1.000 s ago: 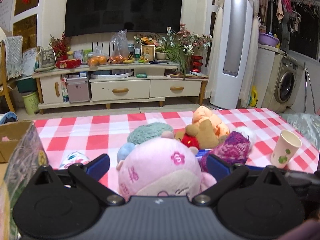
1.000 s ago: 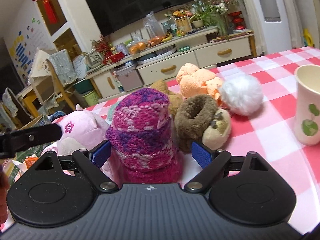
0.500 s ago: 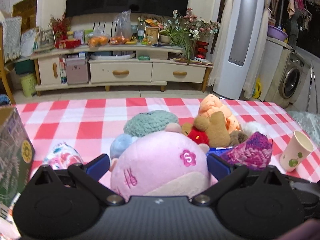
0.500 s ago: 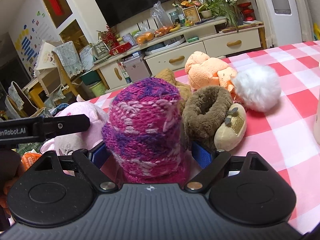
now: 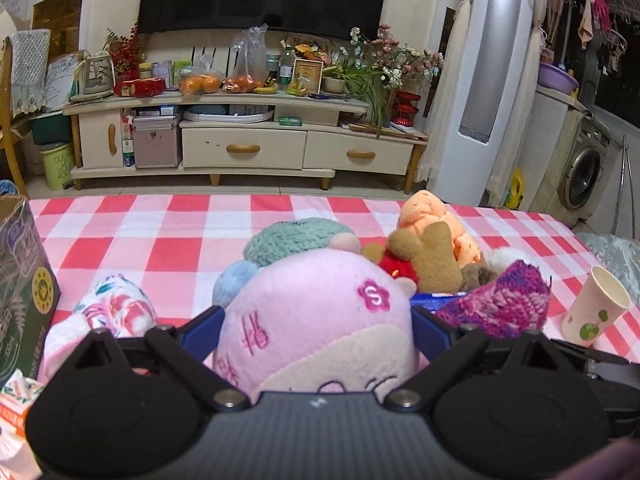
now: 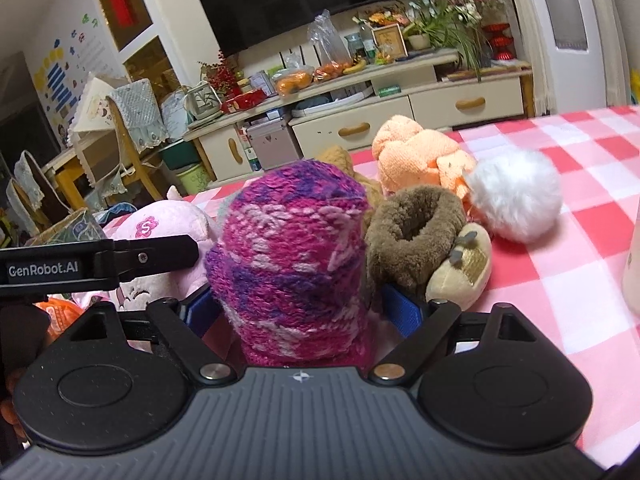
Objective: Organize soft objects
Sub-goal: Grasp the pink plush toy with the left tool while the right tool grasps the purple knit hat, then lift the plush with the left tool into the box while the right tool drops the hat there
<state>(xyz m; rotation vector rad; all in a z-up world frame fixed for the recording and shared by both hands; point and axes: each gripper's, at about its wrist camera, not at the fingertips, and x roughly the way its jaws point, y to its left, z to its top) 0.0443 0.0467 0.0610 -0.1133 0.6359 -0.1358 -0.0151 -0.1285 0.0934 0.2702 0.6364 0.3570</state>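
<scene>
My left gripper is shut on a pink plush toy with a flower mark, held above the checked tablecloth. My right gripper is shut on a magenta and purple knitted hat, also seen in the left wrist view. Behind lie a teal plush, an orange plush, a brown furry slipper and a white pompom. The pink toy also shows in the right wrist view.
A paper cup stands at the right. A cardboard box stands at the left edge, with a floral cloth item beside it. A TV cabinet and a white tower unit stand beyond the table.
Both grippers have risen with their loads. The pink toy and the knitted hat sit higher and closer in the views than a second ago.
</scene>
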